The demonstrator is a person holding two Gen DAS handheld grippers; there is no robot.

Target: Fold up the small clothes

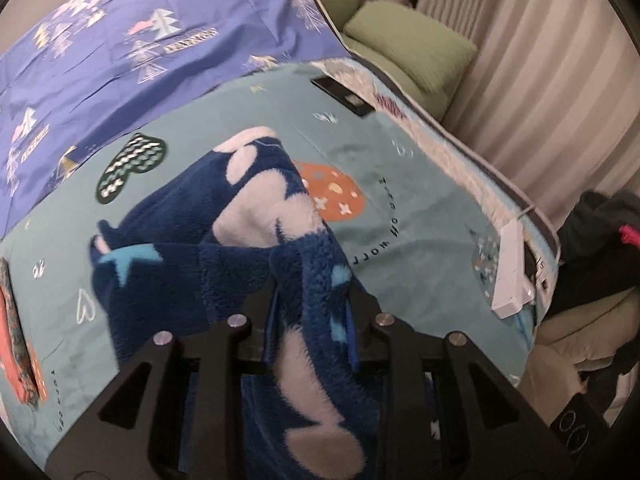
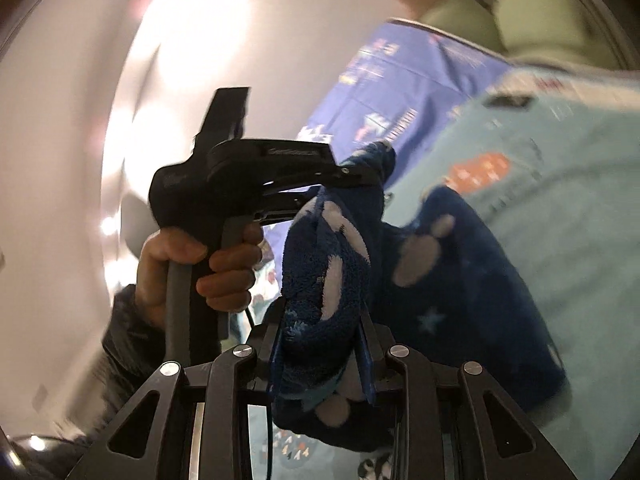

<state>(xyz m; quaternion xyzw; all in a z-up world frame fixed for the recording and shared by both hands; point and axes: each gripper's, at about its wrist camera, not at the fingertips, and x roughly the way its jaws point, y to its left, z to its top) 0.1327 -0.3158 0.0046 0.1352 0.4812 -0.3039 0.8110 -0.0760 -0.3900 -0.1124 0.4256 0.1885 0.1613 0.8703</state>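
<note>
Your left gripper (image 1: 312, 320) is clamped on the fleece garment (image 1: 192, 248): plush navy pile, white blobs, pale blue stars. Your right gripper (image 2: 322, 344) pinches another bunched fold of it. The rest sags onto the smooth teal bedspread (image 1: 420, 240). Beyond lies a violet sheet (image 1: 160, 40). Your left hand (image 2: 192, 264) grips its handle; the right view is blurred.

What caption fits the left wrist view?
Left tongs grip a navy fleece garment above the teal bedspread.
</note>
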